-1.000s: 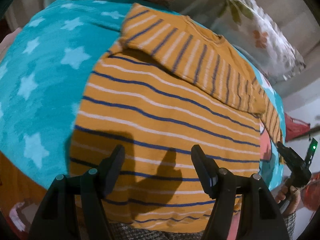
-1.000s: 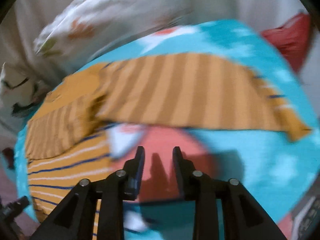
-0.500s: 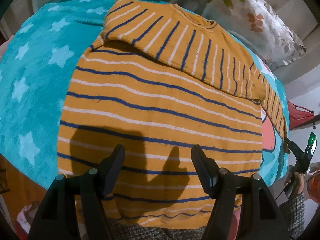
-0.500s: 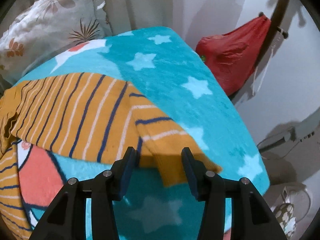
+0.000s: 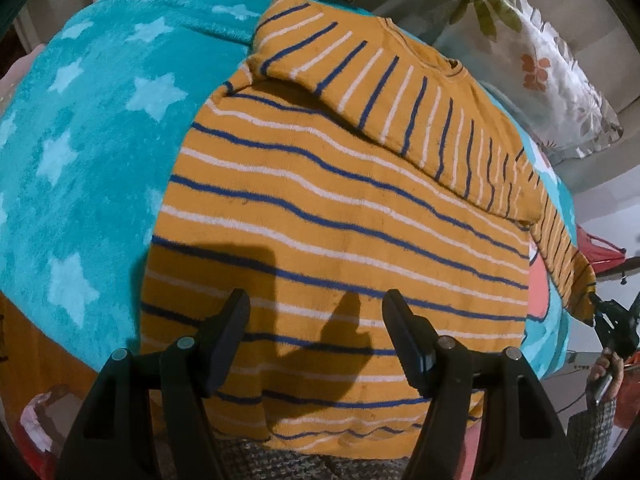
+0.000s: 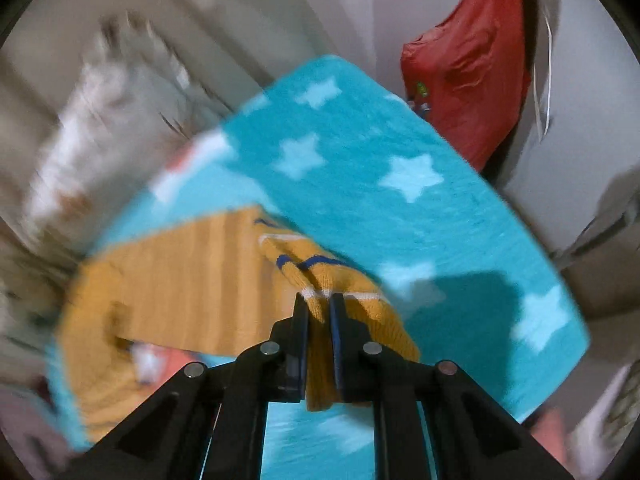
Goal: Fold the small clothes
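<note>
We pinch the sweater's sleeve cuff

Our right gripper (image 6: 319, 308) clamps the sleeve cuff (image 6: 316, 280) of the striped orange sweater (image 5: 340, 216), spread on the star blanket (image 5: 80, 140); our left gripper (image 5: 316, 320) hovers wide open above its hem.

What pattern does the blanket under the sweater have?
Teal blanket with pale stars, clearest in the left wrist view.

teal star-print blanket (image 5: 80, 128), floral pillow (image 5: 560, 80), red bag (image 6: 460, 80) against pale wall (image 6: 280, 12)

no readable text, labels or numbers
</note>
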Demonstrator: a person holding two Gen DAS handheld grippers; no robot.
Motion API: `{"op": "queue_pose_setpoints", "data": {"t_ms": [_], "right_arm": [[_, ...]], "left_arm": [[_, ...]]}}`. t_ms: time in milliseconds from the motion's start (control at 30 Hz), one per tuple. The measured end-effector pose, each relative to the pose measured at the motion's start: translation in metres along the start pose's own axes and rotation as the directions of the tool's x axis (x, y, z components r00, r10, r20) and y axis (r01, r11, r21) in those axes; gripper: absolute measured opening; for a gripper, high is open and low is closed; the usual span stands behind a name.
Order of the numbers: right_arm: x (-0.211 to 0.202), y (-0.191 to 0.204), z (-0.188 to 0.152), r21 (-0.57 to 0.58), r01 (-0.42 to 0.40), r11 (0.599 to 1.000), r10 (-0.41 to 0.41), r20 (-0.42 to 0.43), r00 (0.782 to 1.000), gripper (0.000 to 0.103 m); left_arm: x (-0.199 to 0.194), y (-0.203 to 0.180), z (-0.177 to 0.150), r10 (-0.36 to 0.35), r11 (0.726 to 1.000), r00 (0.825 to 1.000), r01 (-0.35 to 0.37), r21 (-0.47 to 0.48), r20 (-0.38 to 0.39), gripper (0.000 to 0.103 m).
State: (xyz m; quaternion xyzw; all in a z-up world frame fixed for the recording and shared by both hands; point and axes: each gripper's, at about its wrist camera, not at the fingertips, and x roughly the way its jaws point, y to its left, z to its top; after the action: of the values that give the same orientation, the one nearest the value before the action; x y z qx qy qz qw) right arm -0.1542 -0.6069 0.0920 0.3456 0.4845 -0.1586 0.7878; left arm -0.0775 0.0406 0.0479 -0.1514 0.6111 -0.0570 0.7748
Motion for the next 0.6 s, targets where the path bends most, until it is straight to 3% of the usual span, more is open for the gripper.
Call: {"op": "queue_pose_setpoints", "data": {"t_ms": [133,300,400,600], "right_arm": [[-0.023,0.026,-0.003,0.069,-0.162,0.984,0.161,0.012,0.987,0.011],[-0.028,0.098,-0.022,0.077,-0.316,0.946,0.318,-0.018,0.948,0.011],[-0.015,0.153,-0.038,0.071,-0.39,0.918,0.394,-0.061,0.917,0.011],[0.026,0.28,-0.071,0.05,-0.525,0.849,0.525,-0.182,0.831,0.011]], "left_arm": [[-0.001,0.001,0.012,-0.042,0.999,0.999,0.042,0.018,0.001,0.068],[-0.006,0.005,0.023,-0.081,0.995,0.997,0.08,0.057,0.003,0.068],[-0.015,0.023,0.033,-0.084,0.995,0.996,0.083,0.059,0.017,0.068],[-0.036,0.074,0.052,-0.062,0.998,0.996,0.06,0.023,0.059,0.068]]}}
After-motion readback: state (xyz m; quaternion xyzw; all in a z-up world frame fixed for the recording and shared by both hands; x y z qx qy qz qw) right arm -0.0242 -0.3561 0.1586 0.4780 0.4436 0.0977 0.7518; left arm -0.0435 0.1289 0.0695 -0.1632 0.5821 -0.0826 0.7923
